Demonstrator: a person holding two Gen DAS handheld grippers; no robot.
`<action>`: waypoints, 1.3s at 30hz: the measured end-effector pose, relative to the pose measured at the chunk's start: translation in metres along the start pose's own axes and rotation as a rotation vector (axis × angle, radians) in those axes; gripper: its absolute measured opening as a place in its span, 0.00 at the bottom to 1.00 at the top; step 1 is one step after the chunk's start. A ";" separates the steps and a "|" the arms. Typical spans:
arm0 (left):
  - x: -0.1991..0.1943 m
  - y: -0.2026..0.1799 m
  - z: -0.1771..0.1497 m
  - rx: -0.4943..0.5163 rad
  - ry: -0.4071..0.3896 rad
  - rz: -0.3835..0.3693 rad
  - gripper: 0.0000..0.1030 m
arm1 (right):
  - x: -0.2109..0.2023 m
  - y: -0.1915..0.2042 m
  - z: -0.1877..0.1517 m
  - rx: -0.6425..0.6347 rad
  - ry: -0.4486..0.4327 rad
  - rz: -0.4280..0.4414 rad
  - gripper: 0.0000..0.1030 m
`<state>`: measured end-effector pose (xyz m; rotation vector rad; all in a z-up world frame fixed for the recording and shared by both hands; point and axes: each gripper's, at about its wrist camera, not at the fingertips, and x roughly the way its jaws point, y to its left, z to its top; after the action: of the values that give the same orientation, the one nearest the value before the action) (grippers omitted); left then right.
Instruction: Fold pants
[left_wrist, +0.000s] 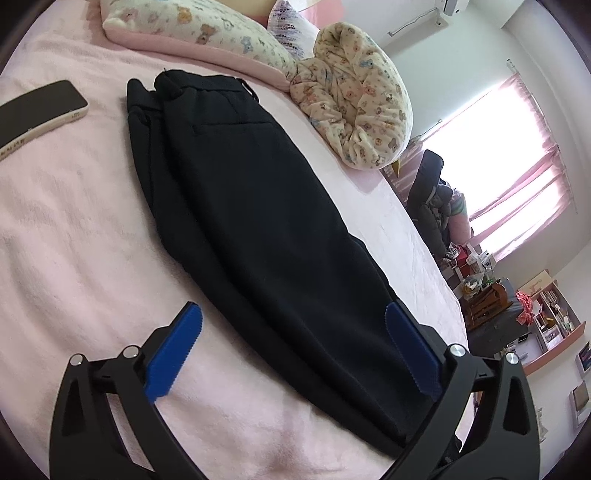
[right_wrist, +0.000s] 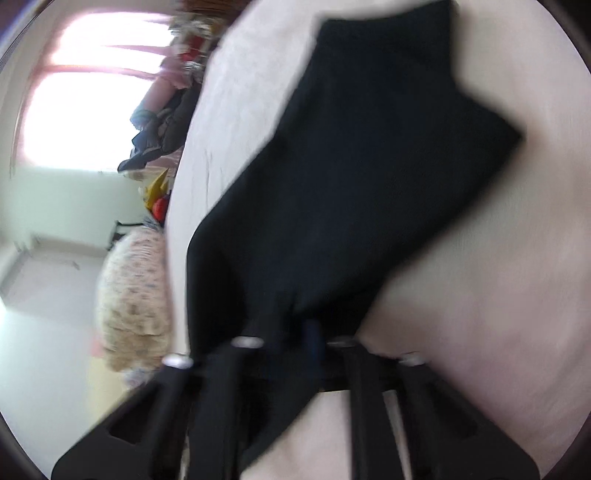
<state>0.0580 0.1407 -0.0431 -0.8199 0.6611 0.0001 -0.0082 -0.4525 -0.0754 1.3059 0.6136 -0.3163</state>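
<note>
Black pants (left_wrist: 258, 206) lie lengthwise on the pink bed (left_wrist: 74, 240), waistband at the far end and legs toward me. My left gripper (left_wrist: 295, 336) is open wide over the near leg part. One blue pad rests on the bedding to the left of the cloth and the other sits at the cloth's right edge, and neither presses on it. The right wrist view is blurred. There the pants (right_wrist: 351, 166) spread away from my right gripper (right_wrist: 314, 332), whose jaws are shut with black fabric puckered into them.
A phone (left_wrist: 40, 110) lies on the bed at far left. A bear-print pillow (left_wrist: 192, 26) and a bundled blanket (left_wrist: 354, 96) sit at the head end. The bed's edge (left_wrist: 436, 266) runs close along the pants' right side, with a clothes-laden chair (left_wrist: 432, 192) and shelves (left_wrist: 546, 310) beyond.
</note>
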 end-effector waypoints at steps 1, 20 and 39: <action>0.000 0.001 0.000 -0.002 0.002 0.001 0.97 | -0.003 0.003 0.001 -0.025 -0.016 0.001 0.03; 0.006 0.003 0.000 -0.016 0.028 0.010 0.97 | -0.026 -0.043 0.064 -0.033 0.021 -0.076 0.12; 0.012 -0.001 -0.006 0.016 0.038 0.044 0.97 | -0.070 -0.022 0.135 -0.206 -0.217 -0.194 0.36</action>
<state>0.0648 0.1333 -0.0524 -0.7912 0.7144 0.0190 -0.0432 -0.5962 -0.0338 1.0004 0.5737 -0.5327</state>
